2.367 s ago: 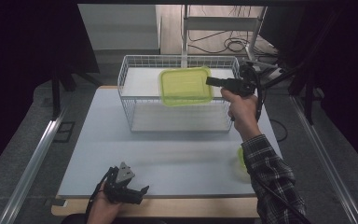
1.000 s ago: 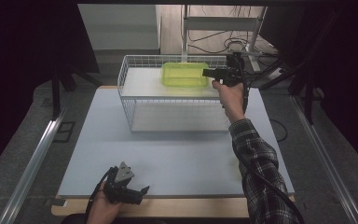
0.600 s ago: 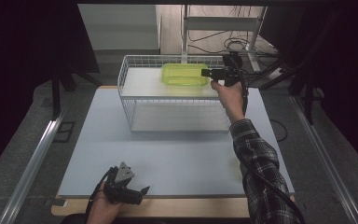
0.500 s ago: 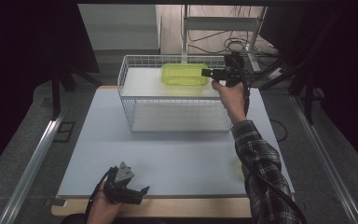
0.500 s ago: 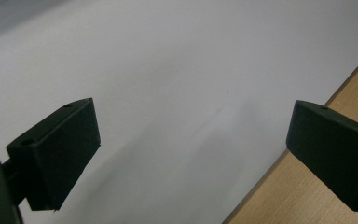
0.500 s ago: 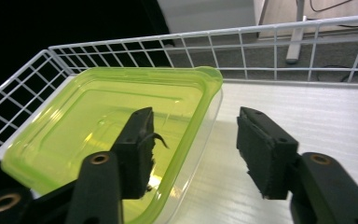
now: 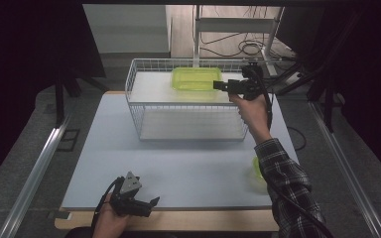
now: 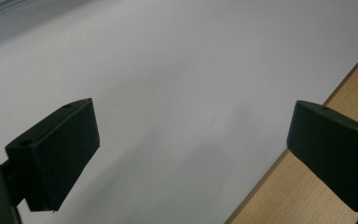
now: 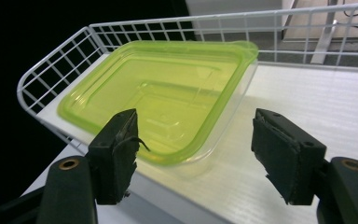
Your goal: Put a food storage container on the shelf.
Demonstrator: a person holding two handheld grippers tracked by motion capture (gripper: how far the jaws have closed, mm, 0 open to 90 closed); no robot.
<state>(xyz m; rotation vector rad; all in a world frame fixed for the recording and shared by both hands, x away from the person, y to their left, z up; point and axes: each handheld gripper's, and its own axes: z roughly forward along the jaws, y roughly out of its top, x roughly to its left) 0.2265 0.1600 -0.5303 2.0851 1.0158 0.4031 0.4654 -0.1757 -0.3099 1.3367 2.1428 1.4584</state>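
A yellow-green lidded plastic container (image 7: 196,78) lies on the white shelf at the back of the white wire basket (image 7: 134,79). My right gripper (image 7: 217,85) hovers at its right end. In the right gripper view the container (image 9: 158,98) lies just beyond the right gripper (image 9: 193,135); the jaws have just been opening and stand apart, one on each side of its near corner, not touching it. My left gripper (image 7: 151,203) rests at the table's front edge, and in the left gripper view the left gripper (image 8: 191,135) is open over bare tabletop.
The basket's wire wall (image 9: 51,65) rings the container on three sides. A second yellow-green piece (image 7: 256,168) lies on the table beside the right forearm. The table's wooden front strip (image 8: 307,196) runs under the left gripper's right jaw. Cables and a stand lie behind the basket.
The right gripper brought the container from above the basket down onto the back shelf, then opened and drew back a little. The container now lies free. The left gripper has not moved.
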